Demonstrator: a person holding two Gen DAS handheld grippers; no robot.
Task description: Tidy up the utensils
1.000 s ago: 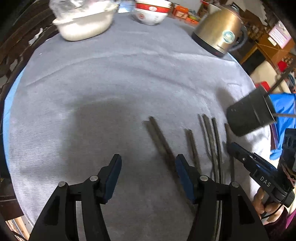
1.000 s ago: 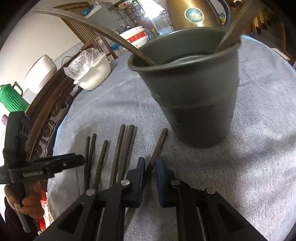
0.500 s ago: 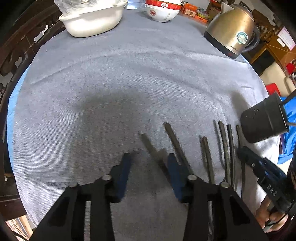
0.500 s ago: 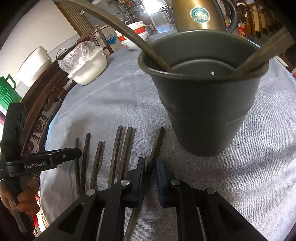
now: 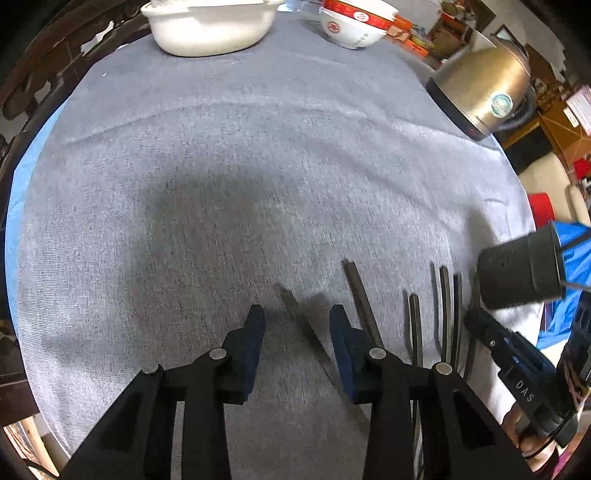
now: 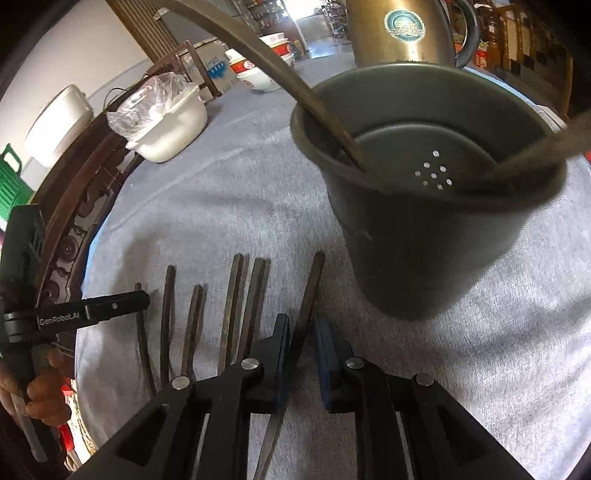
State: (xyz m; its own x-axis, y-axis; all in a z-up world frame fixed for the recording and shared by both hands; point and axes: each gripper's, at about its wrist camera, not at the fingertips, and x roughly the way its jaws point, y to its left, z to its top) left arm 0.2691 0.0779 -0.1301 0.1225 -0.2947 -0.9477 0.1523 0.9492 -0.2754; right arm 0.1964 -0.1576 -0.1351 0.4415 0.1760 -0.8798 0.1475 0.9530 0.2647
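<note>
The right gripper (image 6: 301,350) stands narrow around one chopstick (image 6: 309,291) lying beside the holder (image 6: 436,258) for loading, its jaws having just eased slightly apart, while the left gripper (image 5: 295,334), partly closed, straddles another chopstick (image 5: 295,308) on the cloth (image 5: 258,166).

Beside the dark green cup (image 6: 436,254), dark brown chopsticks (image 6: 233,306) lie on a grey cloth (image 5: 258,155); beyond the cup, a gold kettle (image 5: 487,96), a white dish (image 5: 210,26) and a red-and-white bowl (image 5: 354,26).
</note>
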